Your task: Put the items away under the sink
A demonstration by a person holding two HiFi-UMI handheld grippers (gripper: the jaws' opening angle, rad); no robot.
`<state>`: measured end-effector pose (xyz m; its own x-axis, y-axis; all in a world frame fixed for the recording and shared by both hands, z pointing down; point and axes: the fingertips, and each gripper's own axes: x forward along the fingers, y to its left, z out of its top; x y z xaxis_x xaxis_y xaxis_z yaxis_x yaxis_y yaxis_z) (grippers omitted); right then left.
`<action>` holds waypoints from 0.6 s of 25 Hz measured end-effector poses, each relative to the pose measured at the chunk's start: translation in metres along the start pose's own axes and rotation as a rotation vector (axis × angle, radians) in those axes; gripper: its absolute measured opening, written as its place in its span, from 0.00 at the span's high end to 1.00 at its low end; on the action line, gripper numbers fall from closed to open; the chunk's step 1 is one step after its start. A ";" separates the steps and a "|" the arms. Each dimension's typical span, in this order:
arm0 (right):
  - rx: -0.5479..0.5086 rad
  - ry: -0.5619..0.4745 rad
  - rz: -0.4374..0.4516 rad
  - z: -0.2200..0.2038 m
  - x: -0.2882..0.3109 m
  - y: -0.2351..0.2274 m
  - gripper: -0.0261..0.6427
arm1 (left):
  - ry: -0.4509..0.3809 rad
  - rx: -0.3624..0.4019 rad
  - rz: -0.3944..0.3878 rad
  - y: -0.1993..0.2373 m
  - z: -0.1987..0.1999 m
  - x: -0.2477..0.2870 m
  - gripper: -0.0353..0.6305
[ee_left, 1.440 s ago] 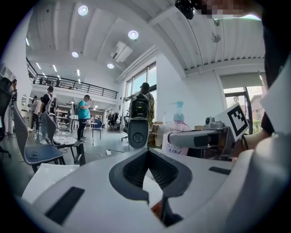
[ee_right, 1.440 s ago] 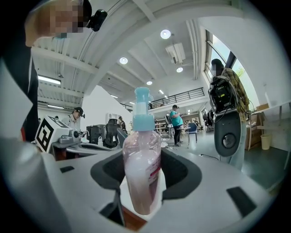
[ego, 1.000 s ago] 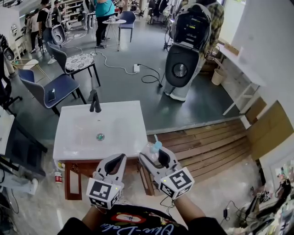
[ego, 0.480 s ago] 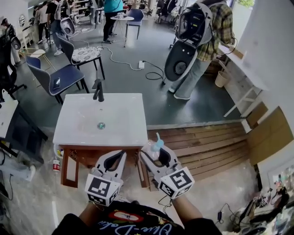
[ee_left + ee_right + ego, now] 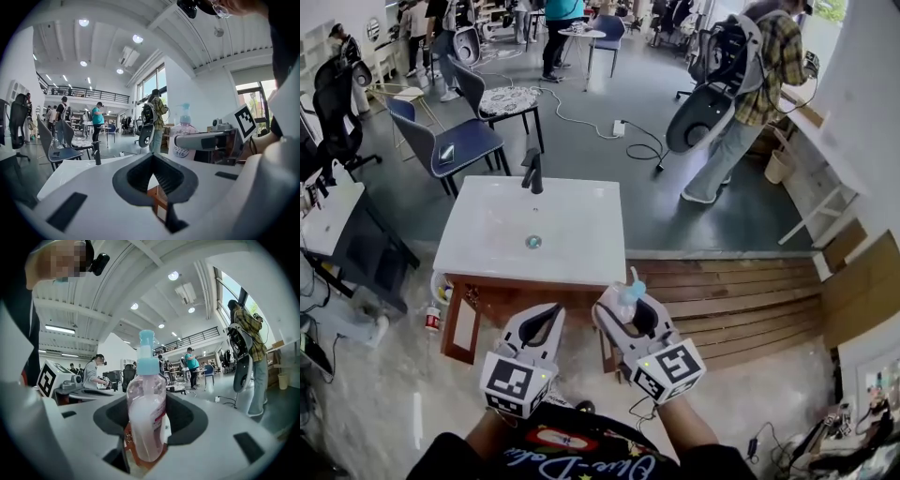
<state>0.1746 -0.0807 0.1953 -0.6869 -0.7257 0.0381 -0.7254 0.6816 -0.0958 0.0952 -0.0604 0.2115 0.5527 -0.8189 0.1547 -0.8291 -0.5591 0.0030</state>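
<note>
Right gripper (image 5: pixel 625 306) is clenching bottle (image 5: pixel 146 418) | left gripper (image 5: pixel 551 315) is sitting closed, empty | risk — tall bottle clipping sink (image 5: pixel 577 230) at 12 o'clock on lowering

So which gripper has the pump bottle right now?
The right gripper: its jaws clamp the pump bottle with the blue top. The left gripper has nothing between its jaws.
</note>
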 end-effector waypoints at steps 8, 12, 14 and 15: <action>-0.036 0.018 -0.035 0.010 0.008 0.015 0.63 | -0.026 0.002 -0.053 0.015 0.011 -0.005 0.94; -0.021 0.022 -0.059 0.008 0.017 0.027 0.63 | -0.022 0.031 -0.082 0.029 0.011 -0.017 0.94; -0.005 0.026 -0.072 0.006 0.026 0.035 0.63 | -0.013 0.031 -0.088 0.041 0.010 -0.026 0.94; 0.004 0.026 -0.079 0.005 0.031 0.040 0.63 | -0.010 0.028 -0.089 0.048 0.010 -0.032 0.94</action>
<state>0.1245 -0.0761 0.1873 -0.6286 -0.7744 0.0717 -0.7772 0.6219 -0.0959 0.0383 -0.0625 0.1970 0.6252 -0.7669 0.1448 -0.7739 -0.6332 -0.0118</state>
